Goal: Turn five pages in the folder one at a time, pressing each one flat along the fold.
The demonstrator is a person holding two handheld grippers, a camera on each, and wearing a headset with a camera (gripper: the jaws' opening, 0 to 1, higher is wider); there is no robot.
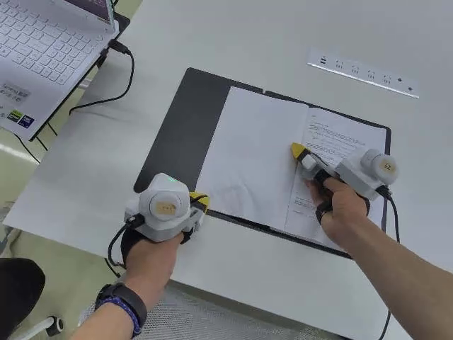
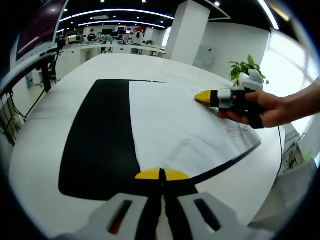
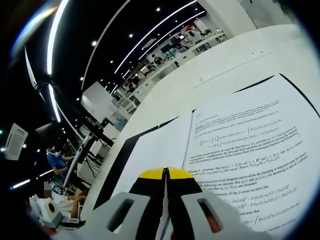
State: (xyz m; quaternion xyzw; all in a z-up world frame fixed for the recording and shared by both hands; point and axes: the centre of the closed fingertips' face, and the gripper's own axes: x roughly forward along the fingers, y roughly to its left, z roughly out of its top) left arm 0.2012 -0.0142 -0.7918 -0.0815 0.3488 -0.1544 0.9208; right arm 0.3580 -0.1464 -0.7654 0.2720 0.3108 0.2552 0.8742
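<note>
Head view has the folder [image 1: 182, 124] lying open on the white worktop [image 1: 233, 42], its black cover spread to the left and its spine running from the far edge toward the person, leaning a little to the right as it goes away. A turned page [image 1: 248, 156], blank side up, lies over the middle of the cover, and a printed page [image 1: 343, 134] lies to its right. The fold [image 1: 291, 195] between them is the line that matters.

The right gripper [image 1: 299, 151] has its yellow tips down at that fold, about a third of the way in from the far end. The longer stretch of crease therefore lies toward the person from the tips, and a shorter stretch lies beyond them. Its jaws are closed tip to tip with nothing between them, so they work as a single blunt presser. This gripper points across the fold from the right, so pressing along it would probably mean a sideways drag down the crease and not a push forward.

The left gripper [image 1: 199, 201] sits at the near edge of the folder beside the turned page's near left corner, well apart from the fold. Its jaws are also closed and empty, and it looks placed to steady the cover. A laptop [image 1: 42, 49] stands far left and a power strip [image 1: 362, 73] far right
</note>
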